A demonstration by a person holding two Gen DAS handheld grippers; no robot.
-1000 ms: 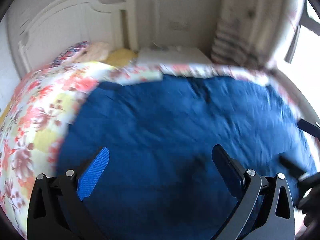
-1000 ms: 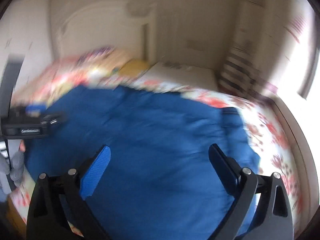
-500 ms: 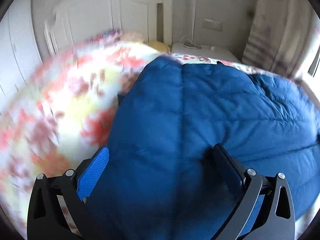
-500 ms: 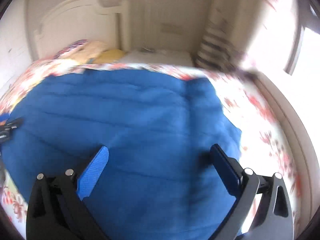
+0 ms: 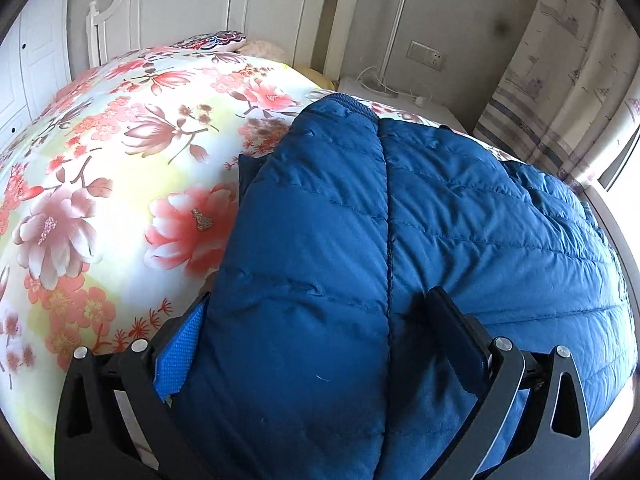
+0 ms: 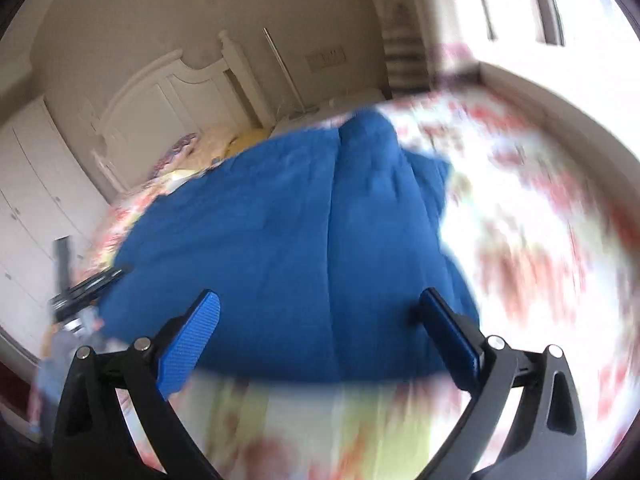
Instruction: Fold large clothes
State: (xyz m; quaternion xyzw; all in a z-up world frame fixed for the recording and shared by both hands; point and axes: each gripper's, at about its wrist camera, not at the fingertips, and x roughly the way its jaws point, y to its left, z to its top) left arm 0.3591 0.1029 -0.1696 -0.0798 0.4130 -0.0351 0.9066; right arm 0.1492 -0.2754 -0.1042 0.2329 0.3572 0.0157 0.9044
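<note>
Since the earlier frames your left gripper (image 5: 316, 332) has closed in on the jacket (image 5: 400, 240); the padded cloth now fills the gap between its fingers, where before it lay ahead of them; your right gripper (image 6: 320, 320) has swung toward the near hem, and its view is blurred by motion. Left gripper: jaws spread wide, jacket bulging between them, not clamped. Right gripper: jaws apart, nothing held, hovering over the jacket's near edge. Location of the jacket: spread on the bed (image 5: 120, 160), over the floral cover, collar end toward the headboard (image 5: 200, 8); the central seam runs away from you. Progress, as a judgement: the jacket appears laid out flat, possibly with one fold already made, though you cannot confirm that from these views; gripping and folding over remain to be done. Containers: none in view; no basket, box or drawer to receive the jacket is visible.
</note>
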